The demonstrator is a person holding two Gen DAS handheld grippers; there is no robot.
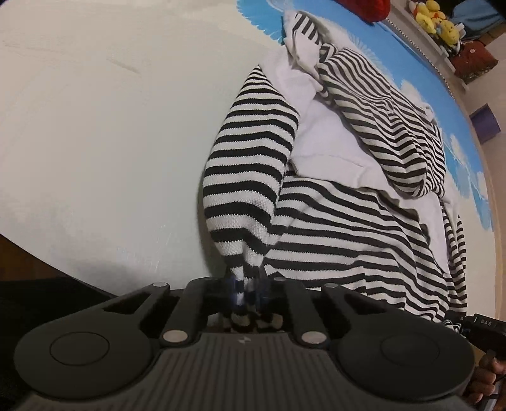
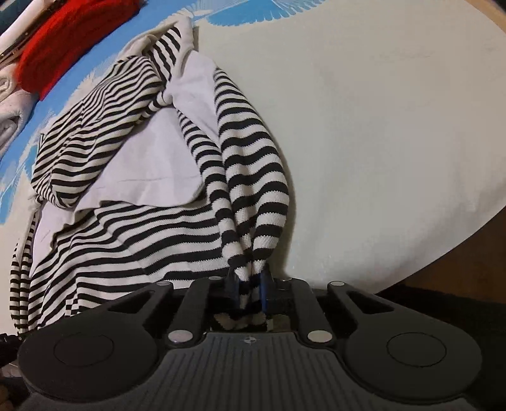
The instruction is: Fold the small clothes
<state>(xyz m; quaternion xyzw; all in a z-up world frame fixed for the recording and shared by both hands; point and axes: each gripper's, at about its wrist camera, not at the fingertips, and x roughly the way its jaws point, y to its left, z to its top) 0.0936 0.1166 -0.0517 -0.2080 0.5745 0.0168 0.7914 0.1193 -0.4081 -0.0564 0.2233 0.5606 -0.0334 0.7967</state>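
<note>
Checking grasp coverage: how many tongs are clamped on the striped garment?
2. The left tongs pinch a bunched striped garment edge near the table's front; the right tongs grip another bunched edge likewise.

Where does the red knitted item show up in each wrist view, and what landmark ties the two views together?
Left wrist view: the red knitted item sits at the top edge, right of centre.
Right wrist view: it lies at the top left.
Shared landmark: the striped garment on the table, with the red item beyond it.
</note>
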